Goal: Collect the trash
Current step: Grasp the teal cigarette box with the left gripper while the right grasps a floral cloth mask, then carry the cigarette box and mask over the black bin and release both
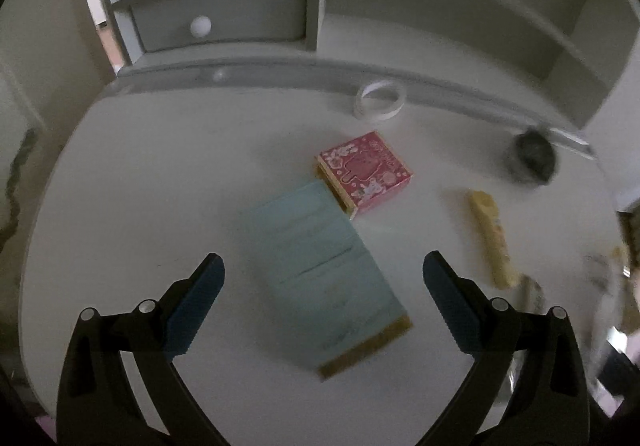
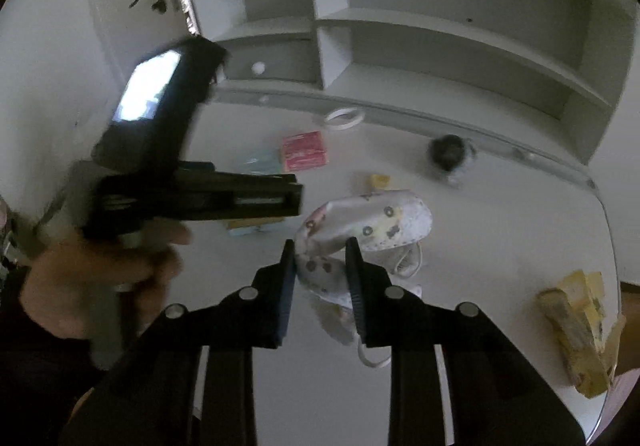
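Right gripper [image 2: 320, 246] pinched white printed cloth face mask [image 2: 372, 224], raised off white desk [image 2: 500, 213]. Soft, light, limp; ear loops dangled, snag risk, so hold at folded body. Left gripper [image 1: 323, 266] spread, empty, over pale blue flat carton [image 1: 320, 266].

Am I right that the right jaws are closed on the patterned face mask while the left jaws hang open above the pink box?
Not quite. The right gripper does pinch the patterned face mask, but the left gripper, jaws wide open, hangs above the light blue packet, not the pink box, which lies beyond it. The left wrist view shows this.
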